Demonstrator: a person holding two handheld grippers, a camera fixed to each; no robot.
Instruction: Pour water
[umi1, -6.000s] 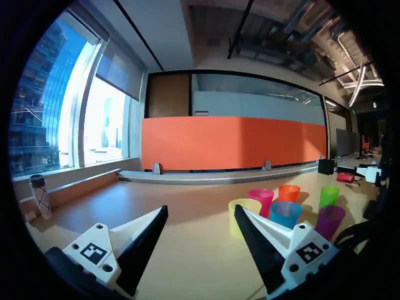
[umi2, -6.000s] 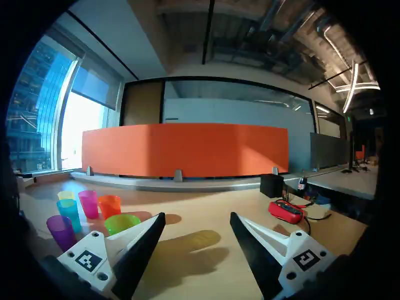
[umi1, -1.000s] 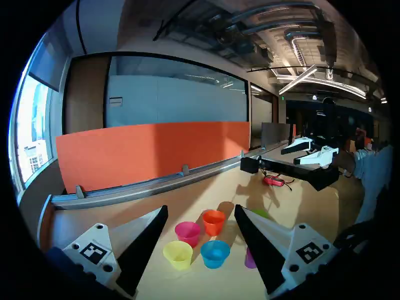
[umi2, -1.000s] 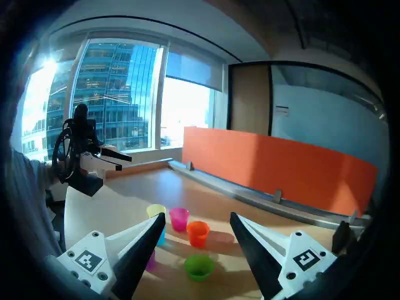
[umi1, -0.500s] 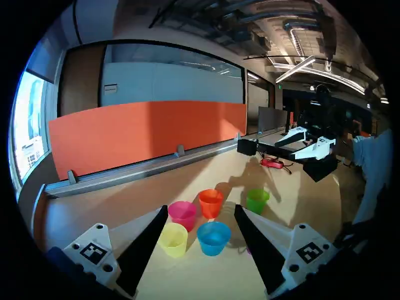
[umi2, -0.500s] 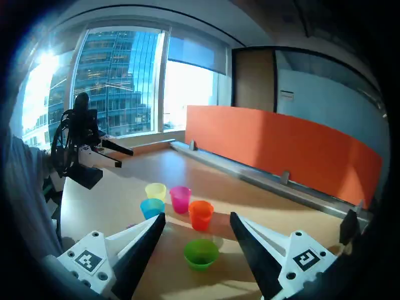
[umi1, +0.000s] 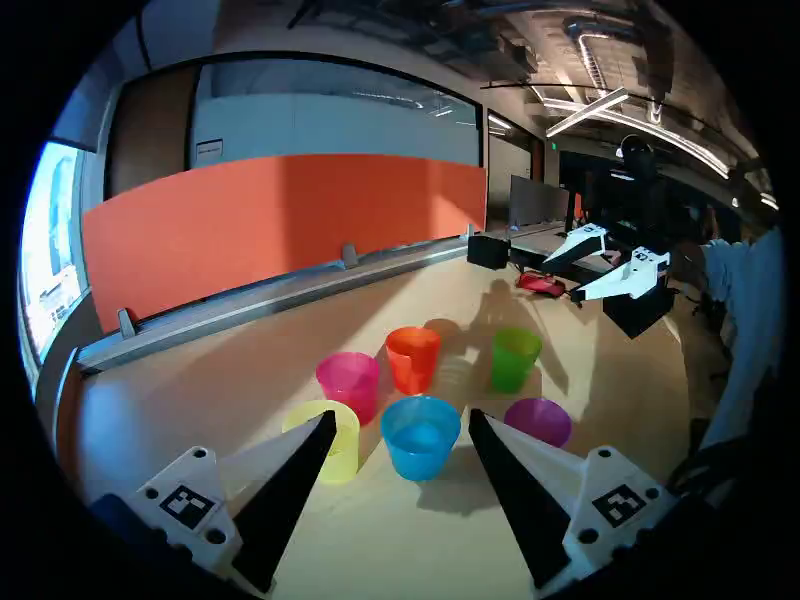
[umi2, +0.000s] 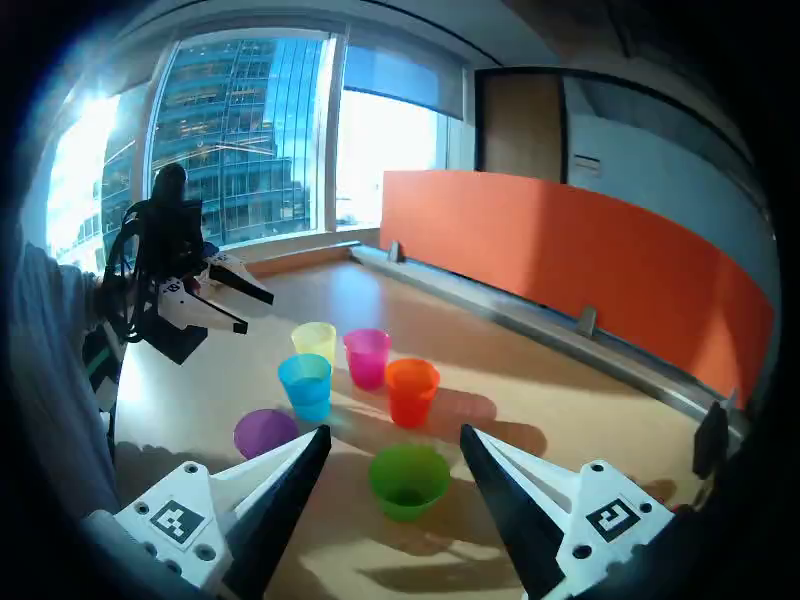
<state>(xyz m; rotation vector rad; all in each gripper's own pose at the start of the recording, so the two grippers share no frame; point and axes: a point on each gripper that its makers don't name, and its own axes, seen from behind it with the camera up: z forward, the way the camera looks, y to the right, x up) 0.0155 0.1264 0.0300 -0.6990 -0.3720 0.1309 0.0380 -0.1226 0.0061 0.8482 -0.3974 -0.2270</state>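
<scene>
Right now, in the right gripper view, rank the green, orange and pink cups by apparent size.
1. green cup, closest to the camera.
2. orange cup.
3. pink cup, barely smaller than the orange.
Nearness to the camera may explain the differences.

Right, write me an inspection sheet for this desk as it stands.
Surface: pale wooden desk, sunlit, with shadows across it.
Job's things: six upright plastic cups in a cluster: orange cup, pink cup, yellow cup, blue cup, green cup, purple cup; contents unclear.
Clutter: black box and red item at the far end.
Grippers: left gripper and right gripper both open, holding nothing, above the cups.
Cables: black cable looped behind the left gripper.
Surroundings: orange partition, tall windows.
</scene>
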